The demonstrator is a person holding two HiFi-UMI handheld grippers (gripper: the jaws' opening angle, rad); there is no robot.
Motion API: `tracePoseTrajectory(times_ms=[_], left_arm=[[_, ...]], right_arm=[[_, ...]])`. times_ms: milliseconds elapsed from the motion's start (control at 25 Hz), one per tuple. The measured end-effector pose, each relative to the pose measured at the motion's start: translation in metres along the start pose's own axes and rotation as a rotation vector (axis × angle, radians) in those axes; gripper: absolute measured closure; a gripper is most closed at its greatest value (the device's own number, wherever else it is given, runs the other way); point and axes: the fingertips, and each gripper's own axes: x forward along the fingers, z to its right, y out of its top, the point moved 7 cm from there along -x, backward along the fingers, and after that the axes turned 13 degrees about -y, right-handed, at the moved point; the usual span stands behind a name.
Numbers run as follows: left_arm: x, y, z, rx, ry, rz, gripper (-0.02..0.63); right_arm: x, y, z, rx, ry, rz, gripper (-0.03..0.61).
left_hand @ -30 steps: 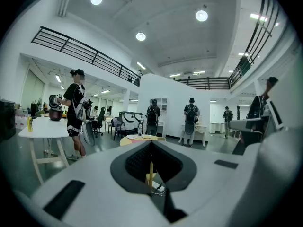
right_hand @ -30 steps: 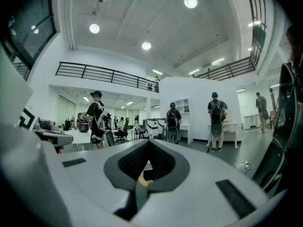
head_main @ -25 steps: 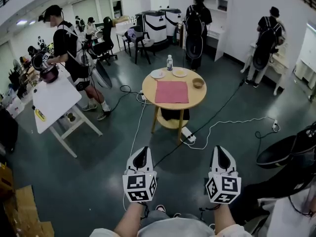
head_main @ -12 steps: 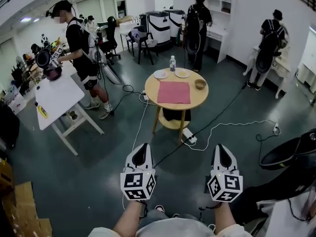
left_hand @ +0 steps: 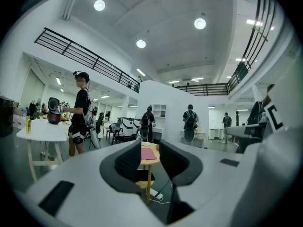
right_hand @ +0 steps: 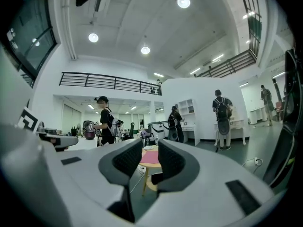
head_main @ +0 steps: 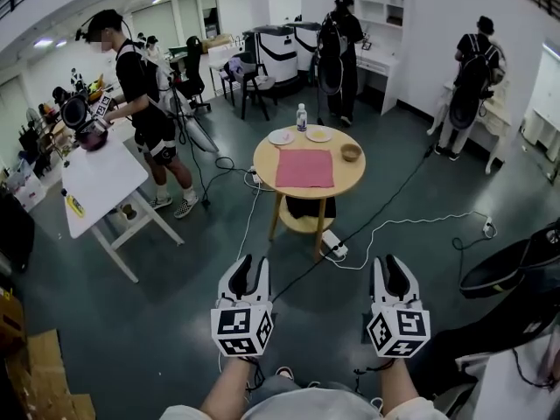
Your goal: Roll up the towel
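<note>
The left gripper (head_main: 248,268) is held level at about 7 o'clock in the head view. Its jaws are a narrow slot apart, have just been opening, and hold nothing; only the distant table shows through the gap.

The pink towel (head_main: 304,168) lies flat on the round wooden table (head_main: 261,166), at 12 o'clock from both grippers and well apart from them. Two plates (head_main: 281,136) sit at the towel's 11 and 12 o'clock, a water bottle (head_main: 302,116) stands beyond them, and a small bowl (head_main: 351,151) is at its 2 o'clock.

The right gripper (head_main: 395,266), at about 5 o'clock, is in the same state: a slim gap, just opening, and empty.

The step in hand looks like the approach. It likely goes best by walking straight to the table's 6 o'clock side and stepping over the power strip (head_main: 333,242) and white cable (head_main: 398,220) on the floor. Both claws should probably spread wider first, then meet the towel's near edge at its two corners together. Rolling toward 12 o'clock may want short, even turns, stopping before the plates.
</note>
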Motion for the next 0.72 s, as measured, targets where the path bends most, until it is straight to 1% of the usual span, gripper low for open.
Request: tracePoseTrajectory(times_ms=[200, 400, 600, 720], left_arm=[[0.0, -0.003, -0.001, -0.015, -0.004, 0.003, 0.486], [0.004, -0.007, -0.005, -0.025, 0.001, -0.006, 0.412], [0.006, -0.01, -0.008, -0.024, 0.023, -0.022, 0.289], [0.006, -0.009, -0.011, -0.016, 0.058, -0.005, 0.216]], right_arm=[[-0.001, 0.0, 0.004, 0.005, -0.008, -0.006, 0.397], [0.003, 0.0, 0.006, -0.009, -0.023, 0.012, 0.311], [0.003, 0.003, 0.007, -0.048, -0.036, 0.047, 0.23], [0.005, 0.004, 0.007, -0.054, -0.045, 0.067, 0.182]])
